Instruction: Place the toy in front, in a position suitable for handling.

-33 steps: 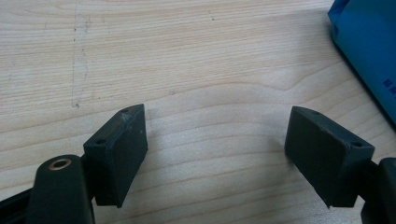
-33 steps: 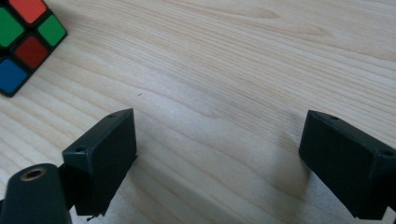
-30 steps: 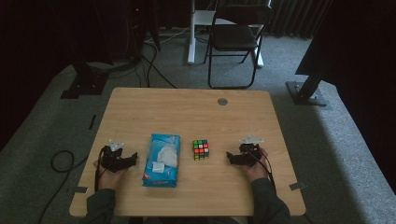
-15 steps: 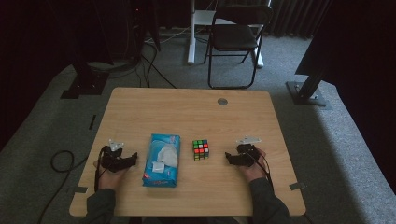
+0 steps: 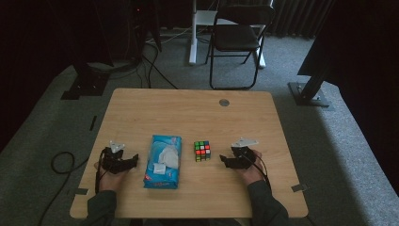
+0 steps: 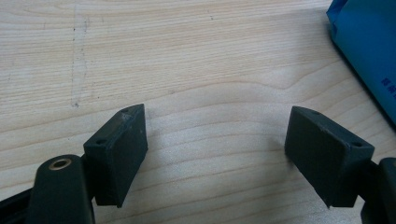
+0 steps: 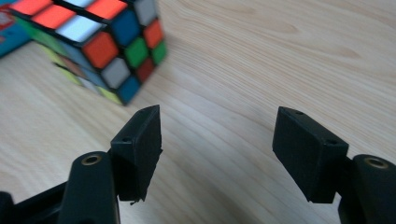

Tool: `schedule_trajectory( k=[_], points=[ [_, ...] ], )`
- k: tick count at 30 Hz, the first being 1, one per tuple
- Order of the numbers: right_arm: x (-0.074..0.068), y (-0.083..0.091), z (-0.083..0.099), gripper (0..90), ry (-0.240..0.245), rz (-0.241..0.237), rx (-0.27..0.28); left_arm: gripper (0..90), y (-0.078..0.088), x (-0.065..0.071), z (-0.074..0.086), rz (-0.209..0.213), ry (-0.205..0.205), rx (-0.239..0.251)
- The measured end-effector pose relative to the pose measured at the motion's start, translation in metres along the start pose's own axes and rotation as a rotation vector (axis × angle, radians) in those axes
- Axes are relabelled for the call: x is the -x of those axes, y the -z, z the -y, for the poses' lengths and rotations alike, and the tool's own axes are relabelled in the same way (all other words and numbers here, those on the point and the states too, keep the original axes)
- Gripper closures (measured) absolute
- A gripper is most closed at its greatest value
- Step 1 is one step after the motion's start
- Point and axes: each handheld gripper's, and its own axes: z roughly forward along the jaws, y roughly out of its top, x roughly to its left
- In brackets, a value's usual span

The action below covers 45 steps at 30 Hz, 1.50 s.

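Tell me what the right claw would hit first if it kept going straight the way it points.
Probably the puzzle cube: the right claw points toward it, open and empty, though its own view puts the cube slightly left of centre.

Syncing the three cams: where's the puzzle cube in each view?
High view: puzzle cube sits mid-table, between the blue tissue pack and the right claw.
Left gripper view: not in it.
Right gripper view: cube upper left, beyond the left jaw, untouched.
Shared landmark: the blue tissue pack, at right in the left gripper view, top left corner in the right.
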Motion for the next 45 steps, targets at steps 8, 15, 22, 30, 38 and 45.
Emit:
schedule_trajectory(
  k=[8,15,22,30,38,45],
  points=[
    [-0.020,-0.009,-0.010,29.9,0.069,-0.076,0.014,31.3,0.003,0.002,0.000,0.014,-0.012,0.002],
    [-0.038,-0.023,-0.019,27.6,0.129,-0.131,0.015,31.3,0.003,0.002,0.001,0.014,-0.011,0.009],
    [-0.044,-0.032,-0.023,27.2,0.127,-0.149,0.021,31.3,0.003,0.003,0.001,0.014,-0.013,0.007],
    [-0.046,-0.040,-0.030,32.6,0.140,-0.127,0.013,31.3,0.003,0.003,0.001,0.017,-0.019,0.005],
    [-0.044,-0.044,-0.039,34.5,0.131,-0.106,0.026,31.3,0.003,0.003,0.001,0.017,-0.019,0.005],
    [-0.040,-0.048,-0.043,35.6,0.123,-0.091,0.026,31.3,0.003,0.003,0.001,0.017,-0.019,0.005]
  ],
)
